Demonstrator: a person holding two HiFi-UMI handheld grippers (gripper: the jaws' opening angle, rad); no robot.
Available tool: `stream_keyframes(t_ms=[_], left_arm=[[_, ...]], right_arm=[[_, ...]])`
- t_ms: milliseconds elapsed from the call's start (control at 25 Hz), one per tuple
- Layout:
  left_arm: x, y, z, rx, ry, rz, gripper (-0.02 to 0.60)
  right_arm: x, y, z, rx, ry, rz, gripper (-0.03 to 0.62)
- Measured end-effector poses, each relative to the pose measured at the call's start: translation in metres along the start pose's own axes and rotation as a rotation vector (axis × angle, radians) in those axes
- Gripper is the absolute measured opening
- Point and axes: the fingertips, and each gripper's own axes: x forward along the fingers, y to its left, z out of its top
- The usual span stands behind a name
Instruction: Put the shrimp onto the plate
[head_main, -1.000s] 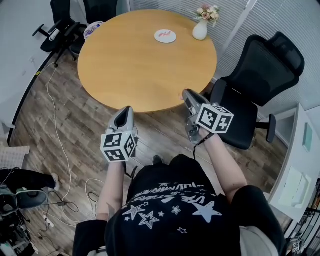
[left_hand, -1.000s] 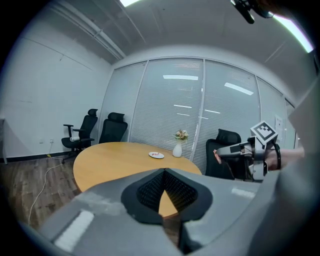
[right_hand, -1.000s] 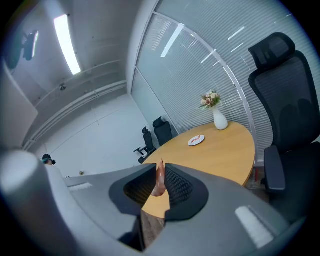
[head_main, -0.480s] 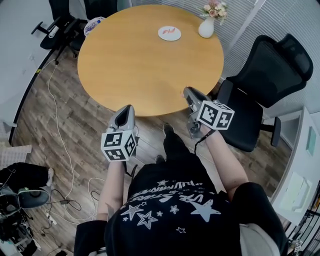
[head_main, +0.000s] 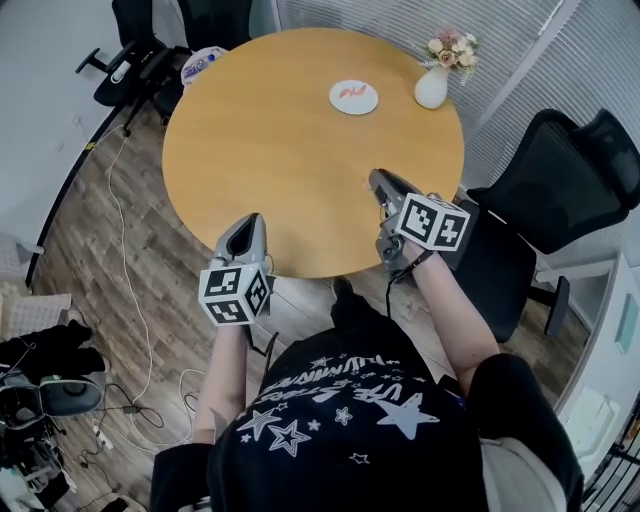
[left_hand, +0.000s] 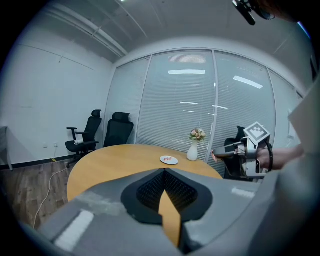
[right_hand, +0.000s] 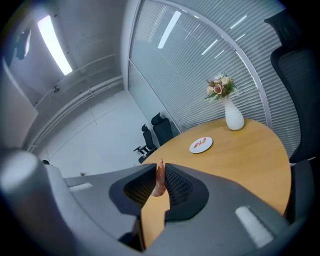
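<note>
A white plate (head_main: 354, 97) with a pink shrimp piece on it lies on the far side of the round wooden table (head_main: 280, 140). In the right gripper view the plate (right_hand: 201, 145) shows well beyond the jaws. My right gripper (head_main: 376, 182) hovers over the table's near right edge, shut on a pink shrimp (right_hand: 159, 181) that stands upright between its pads. My left gripper (head_main: 247, 222) is at the near edge, its jaws (left_hand: 164, 171) shut with nothing in them. The left gripper view also shows the plate (left_hand: 169, 160) and the right gripper (left_hand: 220, 154).
A white vase of flowers (head_main: 434, 84) stands just right of the plate. A black office chair (head_main: 560, 190) is close on the right, and two more chairs (head_main: 150, 50) stand behind the table at the far left. Cables (head_main: 120, 260) lie on the wood floor at left.
The person has stepped closer to the table. Both grippers have come forward from in front of the table to over its near edge, the shrimp still held in the right one.
</note>
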Motion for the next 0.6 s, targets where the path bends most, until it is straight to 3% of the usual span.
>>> stream_keyframes(t_ms=[280,600], left_arm=[[0.045,0.006,0.028,-0.028,-0.017,0.014,0.000],[0.088,0.004,0.054,0.007,-0.027,0.022,0.002]], right_arm=[[0.037,-0.020,0.039,0.009,-0.007,0.023,0.054],[0.070,-0.054,0.068,0.041,-0.006,0.018,0.054]])
